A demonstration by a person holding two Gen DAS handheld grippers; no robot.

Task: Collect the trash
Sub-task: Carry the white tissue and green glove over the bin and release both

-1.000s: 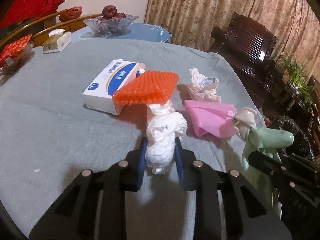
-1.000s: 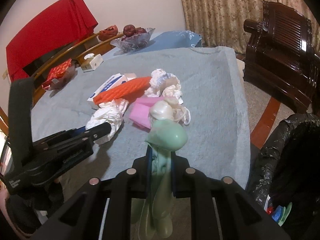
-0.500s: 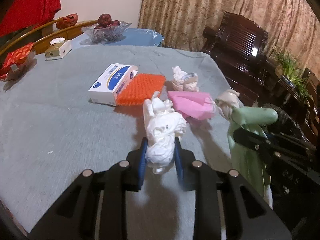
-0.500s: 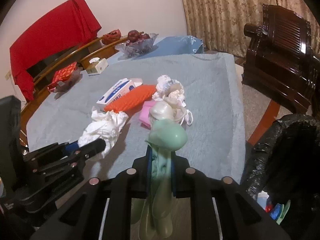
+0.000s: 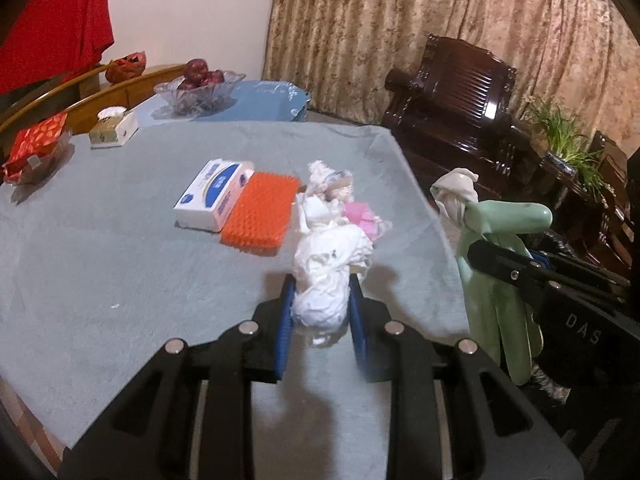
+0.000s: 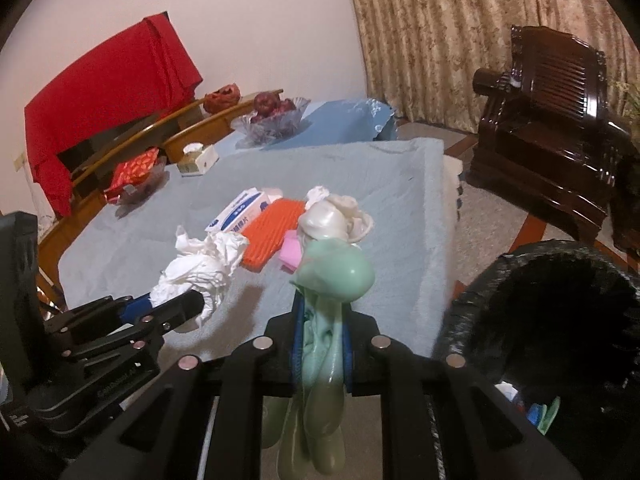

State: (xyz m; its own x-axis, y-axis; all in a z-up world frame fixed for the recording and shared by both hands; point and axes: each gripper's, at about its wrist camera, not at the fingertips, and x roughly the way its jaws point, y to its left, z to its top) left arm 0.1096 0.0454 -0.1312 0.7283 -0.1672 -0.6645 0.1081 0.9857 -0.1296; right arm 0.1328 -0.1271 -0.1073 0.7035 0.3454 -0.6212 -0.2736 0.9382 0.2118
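Note:
My left gripper (image 5: pixel 320 304) is shut on a wad of white tissue (image 5: pixel 326 276) and holds it above the near edge of the grey-clothed table (image 5: pixel 120 248). My right gripper (image 6: pixel 322 320) is shut on a pale green rubber glove (image 6: pixel 328 344) with a white glove knotted at its top (image 6: pixel 332 216); the pair hangs off the table's right side, close to a black-lined trash bin (image 6: pixel 560 312). The glove also shows in the left wrist view (image 5: pixel 500 264), and the tissue in the right wrist view (image 6: pixel 200 264).
On the table lie a blue-and-white box (image 5: pixel 212 196), an orange spiky mat (image 5: pixel 260 212), a pink piece (image 5: pixel 360 216), another crumpled tissue (image 5: pixel 328 180), a small tissue box (image 5: pixel 114 128), a fruit bowl (image 5: pixel 200 88) and a red packet (image 5: pixel 36 144). A dark wooden armchair (image 5: pixel 460 104) stands right.
Both grippers have lifted and drawn back from the table's middle toward its near right edge with their loads. The trash bin now fills more of the right wrist view.

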